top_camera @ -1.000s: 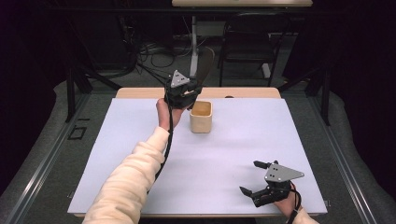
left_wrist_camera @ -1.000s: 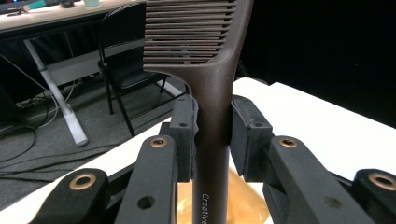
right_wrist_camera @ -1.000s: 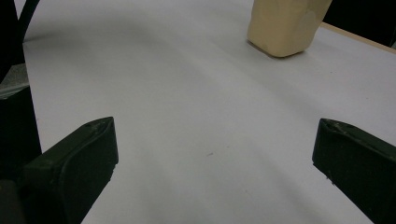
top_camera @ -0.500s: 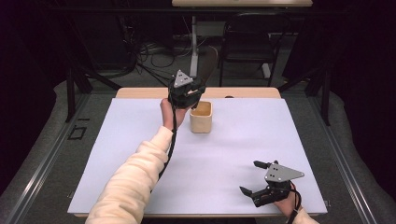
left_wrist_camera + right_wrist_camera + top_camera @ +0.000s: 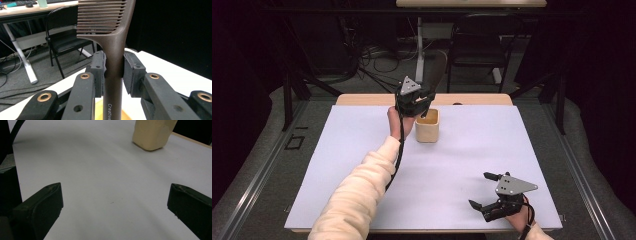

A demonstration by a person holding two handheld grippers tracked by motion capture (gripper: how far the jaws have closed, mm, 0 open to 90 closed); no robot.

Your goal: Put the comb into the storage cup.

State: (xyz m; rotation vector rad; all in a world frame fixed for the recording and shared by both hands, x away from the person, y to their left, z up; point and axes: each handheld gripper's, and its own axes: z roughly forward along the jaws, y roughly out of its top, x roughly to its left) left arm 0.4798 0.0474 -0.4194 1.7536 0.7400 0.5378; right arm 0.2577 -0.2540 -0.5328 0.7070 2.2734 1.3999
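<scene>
My left gripper [image 5: 418,102] is raised at the table's far side, just left of and above a pale wooden cup [image 5: 427,125]. It is shut on the handle of a dark brown comb [image 5: 113,37], which stands upright between the pads [image 5: 99,68], teeth at the top. In the high view the comb [image 5: 438,66] rises up and to the right from the gripper. The cup's yellow rim [image 5: 98,113] lies below the handle. My right gripper [image 5: 479,189] rests near the front right of the white sheet, open with nothing between its jaws [image 5: 115,202]. The cup [image 5: 152,132] stands far ahead of it.
A white sheet [image 5: 462,150] covers the table, with a wooden strip [image 5: 477,99] along the far edge. Behind the table stand a black chair [image 5: 477,50], a desk leg and cables on the floor. The person's left sleeve [image 5: 357,195] crosses the sheet's left half.
My left gripper has shifted slightly to the right with the comb, closer over the cup. The right gripper has stayed in place.
</scene>
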